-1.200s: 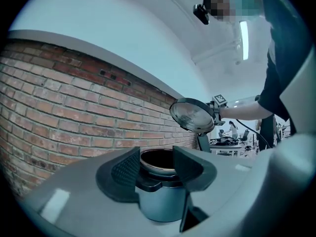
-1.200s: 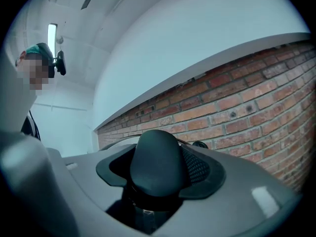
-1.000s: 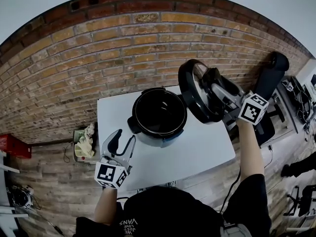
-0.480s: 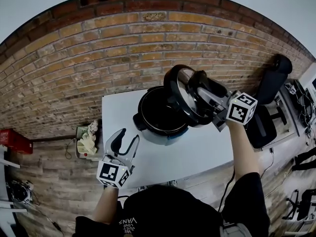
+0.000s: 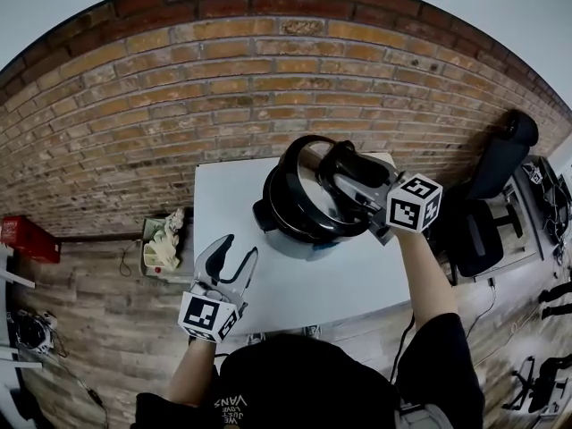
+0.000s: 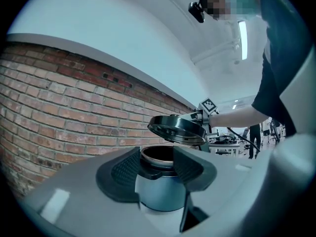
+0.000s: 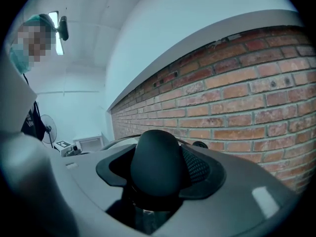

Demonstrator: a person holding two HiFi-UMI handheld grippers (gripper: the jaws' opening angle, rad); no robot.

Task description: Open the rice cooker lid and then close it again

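A red brick wall (image 5: 223, 105) is running across the far side, with a pale painted wall (image 5: 80, 7) rising above it. A white table (image 5: 357, 280) is standing against the bricks. Wood-plank flooring (image 5: 89, 329) is spreading to the left, where a red box (image 5: 25, 239) is sitting. A black office chair (image 5: 483, 226) is standing at the right. A ceiling strip light (image 6: 242, 33) is glowing overhead.

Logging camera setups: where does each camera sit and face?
Head view: on the person's head, looking steeply down at white table, left gripper, right gripper, both forearms.
Left gripper view: on that gripper, between its open fingers toward the blue-grey rice cooker.
Right gripper view: on that gripper, fingers shut on the handle of the round black lid.
Head and left views share cooker and lid.
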